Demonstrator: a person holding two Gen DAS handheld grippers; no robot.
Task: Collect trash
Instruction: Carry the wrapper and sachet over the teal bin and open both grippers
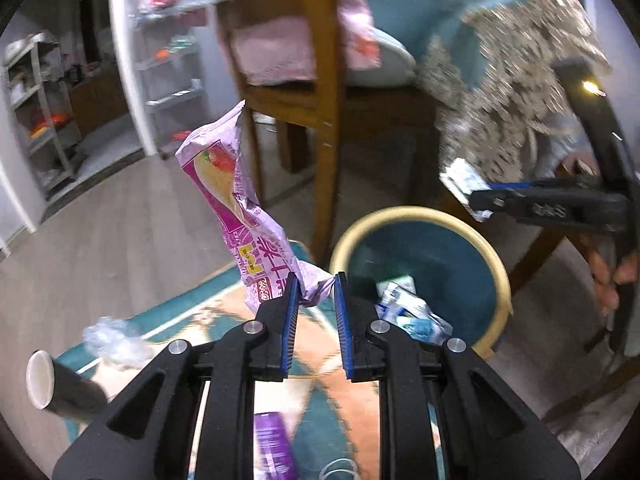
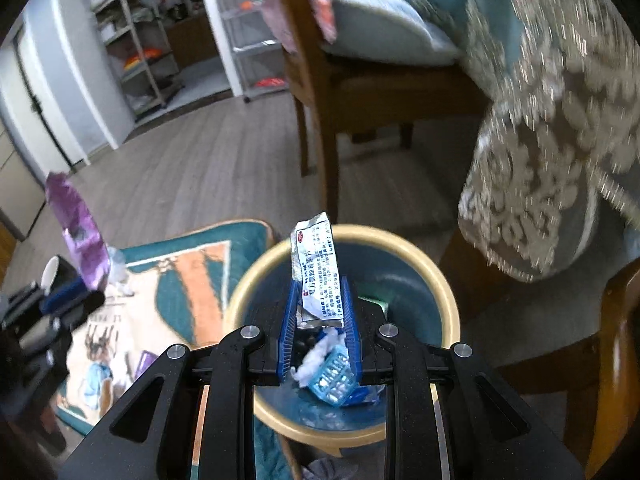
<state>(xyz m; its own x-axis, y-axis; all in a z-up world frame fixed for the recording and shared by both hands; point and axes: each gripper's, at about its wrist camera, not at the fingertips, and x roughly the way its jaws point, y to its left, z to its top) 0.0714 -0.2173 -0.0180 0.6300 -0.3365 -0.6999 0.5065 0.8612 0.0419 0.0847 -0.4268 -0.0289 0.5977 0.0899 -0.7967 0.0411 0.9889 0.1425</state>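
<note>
The left gripper (image 1: pixel 316 280) pinches a purple wrapper (image 1: pixel 236 208) by its lower end, the blue pads (image 1: pixel 289 320) closed on a twisted bit of film with a narrow gap left between them, so the rest of the wrapper stands free above the fingers where nothing can snag it. Its long axis runs up and away from the pinch, leaning left, with the far end pointing toward the chair (image 1: pixel 316 92). The bin (image 1: pixel 496 264) sits just right of and beyond this gripper, its rim near the right pad, so the wrapper is close to the bin but not yet over the opening; I judge it needs a short shift right before it can be let go. The right gripper (image 2: pixel 318 304) clamps a silver sachet (image 2: pixel 316 272) by its lower part, fingers pressed in on both faces, and hangs directly over the bin (image 2: pixel 444 280); held there, a release should drop it straight in. The sachet's long axis is close to upright, tilted slightly, its torn top pointing up and away toward the chair. Inside the bin lie a blue blister pack (image 2: pixel 334 380) and some white scraps, so part of the job seems done. On the rug (image 1: pixel 184 312) beside the bin a paper cup (image 1: pixel 44 380) lies on its side near a crumpled clear film (image 1: pixel 112 336), both still to be gathered
</note>
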